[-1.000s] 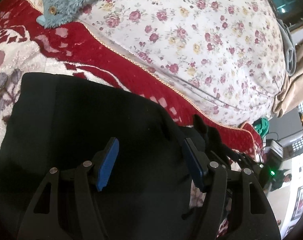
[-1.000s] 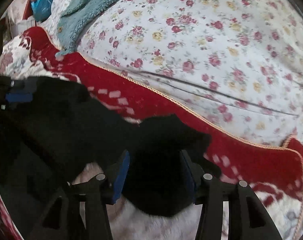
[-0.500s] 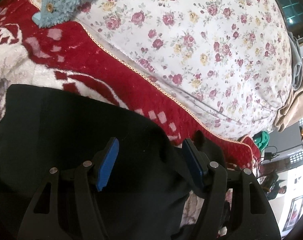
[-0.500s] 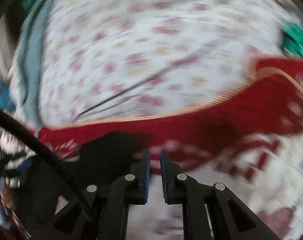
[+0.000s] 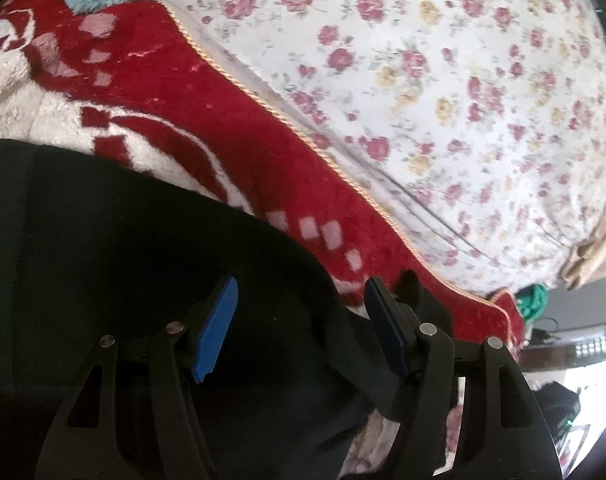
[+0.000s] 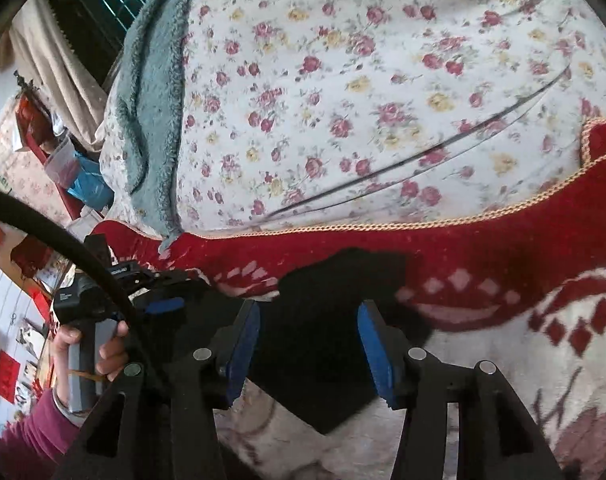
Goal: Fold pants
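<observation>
Black pants lie spread on a red and white blanket. My left gripper hovers low over them, open wide, with dark cloth below and between its blue pads; neither pad presses on it. In the right wrist view a narrow end of the pants lies on the blanket between the fingers of my right gripper. Its jaws are opening and the pads stand clear of the cloth. At the left of that view is the left gripper, with a hand around its handle.
A big floral quilt bulges just beyond the blanket's corded edge. A teal fluffy garment drapes over the quilt's left side. A black cable arcs across the left of the right wrist view. Room clutter shows past the bed's edge.
The right gripper shut, swung sideways with a roll, then opened again around the pants' end. The left gripper slid a little across the pants, still open.
</observation>
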The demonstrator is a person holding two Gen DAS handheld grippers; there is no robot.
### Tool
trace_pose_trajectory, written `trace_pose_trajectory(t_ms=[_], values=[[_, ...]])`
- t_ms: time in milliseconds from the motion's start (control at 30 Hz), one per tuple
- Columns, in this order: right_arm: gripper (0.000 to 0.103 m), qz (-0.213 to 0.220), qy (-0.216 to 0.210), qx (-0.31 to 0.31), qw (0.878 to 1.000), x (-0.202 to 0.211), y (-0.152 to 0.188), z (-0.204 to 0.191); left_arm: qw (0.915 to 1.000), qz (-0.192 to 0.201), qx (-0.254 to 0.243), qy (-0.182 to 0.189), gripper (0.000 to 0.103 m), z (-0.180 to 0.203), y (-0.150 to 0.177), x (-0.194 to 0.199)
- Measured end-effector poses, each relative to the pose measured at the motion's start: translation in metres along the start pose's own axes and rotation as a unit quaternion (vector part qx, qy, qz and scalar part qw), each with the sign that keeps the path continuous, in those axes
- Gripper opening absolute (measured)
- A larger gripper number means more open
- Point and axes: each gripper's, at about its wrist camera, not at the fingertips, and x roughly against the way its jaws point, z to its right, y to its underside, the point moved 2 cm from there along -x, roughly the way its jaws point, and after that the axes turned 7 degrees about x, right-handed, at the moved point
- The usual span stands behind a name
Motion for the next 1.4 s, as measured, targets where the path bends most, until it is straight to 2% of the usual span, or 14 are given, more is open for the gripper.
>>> trace_pose_trajectory(t_ms=[167, 300, 400, 467, 533, 567, 633, 800, 1000, 1067, 1100, 1133, 1167, 1400], values=[[0.050, -0.033, 0.048, 0.105, 0.993, -0.025, -0.015, -0.032, 0.9995, 0.019, 0.004, -0.024, 0.066, -0.002, 0.000, -0.003], [0.051, -0.096, 0.095, 0.215, 0.967, -0.068, -0.011, -0.064, 0.9987, 0.037, 0.008, -0.035, 0.066, 0.001, 0.001, -0.007], [0.051, -0.144, 0.121, 0.226, 0.956, -0.102, -0.002, -0.061, 0.9978, 0.039, -0.011, -0.053, 0.067, 0.006, 0.001, -0.017], [0.049, -0.159, 0.110, 0.212, 0.958, -0.123, 0.005, -0.047, 0.9962, 0.038, -0.037, -0.069, 0.067, 0.013, 0.001, -0.022], [0.035, -0.127, 0.098, 0.186, 0.969, -0.121, 0.005, -0.033, 0.9940, 0.029, -0.064, -0.083, 0.067, 0.019, 0.001, -0.027], [0.031, -0.118, 0.084, 0.168, 0.975, -0.116, 0.003, -0.028, 0.9936, 0.029, -0.069, -0.085, 0.054, 0.020, 0.000, -0.028], [0.005, -0.091, 0.076, 0.133, 0.984, -0.096, -0.002, -0.014, 0.9931, 0.030, -0.064, -0.094, 0.023, 0.014, -0.003, -0.030], [0.005, -0.011, 0.076, 0.027, 0.997, -0.030, -0.008, 0.030, 0.9962, 0.038, -0.049, -0.061, 0.006, 0.002, -0.002, -0.021], [0.005, 0.028, 0.119, -0.122, 0.985, 0.040, 0.026, 0.112, 0.9944, 0.059, -0.066, -0.059, 0.005, 0.006, 0.012, -0.006], [0.012, 0.012, 0.110, -0.186, 0.976, 0.044, 0.043, 0.133, 0.9945, 0.057, -0.067, -0.057, 0.005, 0.006, 0.015, -0.005], [0.025, 0.009, 0.101, -0.217, 0.971, 0.048, 0.053, 0.139, 0.9944, 0.058, -0.066, -0.058, 0.005, 0.005, 0.015, -0.005], [0.041, 0.014, 0.079, -0.244, 0.967, 0.054, 0.062, 0.141, 0.9945, 0.057, -0.066, -0.058, 0.005, 0.005, 0.015, -0.005], [0.045, 0.024, 0.053, -0.258, 0.964, 0.060, 0.070, 0.139, 0.9947, 0.056, -0.065, -0.056, 0.005, 0.004, 0.015, -0.006], [0.049, 0.019, -0.002, -0.266, 0.964, 0.060, 0.092, 0.105, 0.9973, 0.041, -0.050, -0.037, 0.005, 0.001, 0.012, -0.009]])
